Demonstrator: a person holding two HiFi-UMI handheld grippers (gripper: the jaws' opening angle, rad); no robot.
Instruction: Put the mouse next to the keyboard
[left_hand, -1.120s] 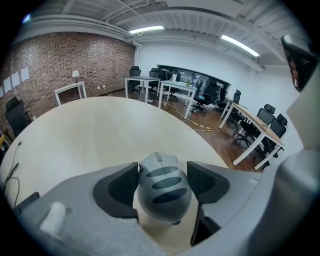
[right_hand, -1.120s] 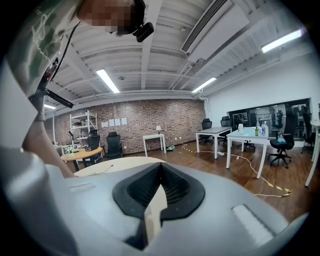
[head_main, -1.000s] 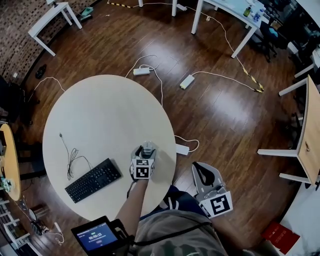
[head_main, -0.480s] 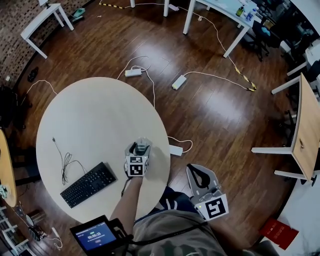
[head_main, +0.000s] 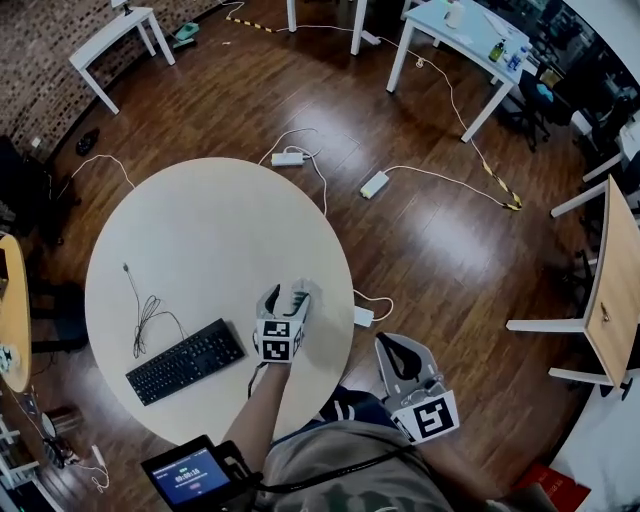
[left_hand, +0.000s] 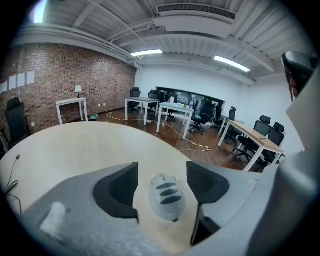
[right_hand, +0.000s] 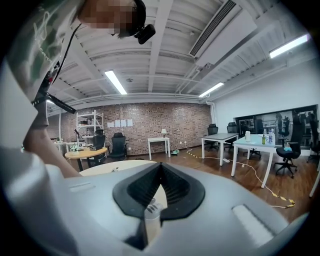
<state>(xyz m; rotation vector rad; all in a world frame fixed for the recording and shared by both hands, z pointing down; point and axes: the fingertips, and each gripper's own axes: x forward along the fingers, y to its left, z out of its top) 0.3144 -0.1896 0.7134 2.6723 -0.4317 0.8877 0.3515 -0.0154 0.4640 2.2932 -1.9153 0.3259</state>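
Grey oval plastic mouse (left_hand: 167, 200) is straddled by open fingers of left gripper (left_hand: 162, 181); it should be clamped squarely, mid-body. Right gripper (right_hand: 160, 182) fingers are closed, empty.

round table (head_main: 200, 220) bears a keyboard (head_main: 185, 360), mouse (left_hand: 167, 197) and cable (head_main: 145, 315).

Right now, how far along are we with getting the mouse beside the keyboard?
Done: the left gripper straddles the mouse, which lies on the table between its open jaws. In hand: nothing gripped yet, since gaps show on both sides of the mouse. Left: close on it, carry it to the keyboard, which lies apart, and set it down alongside. The right gripper is shut, off the table.
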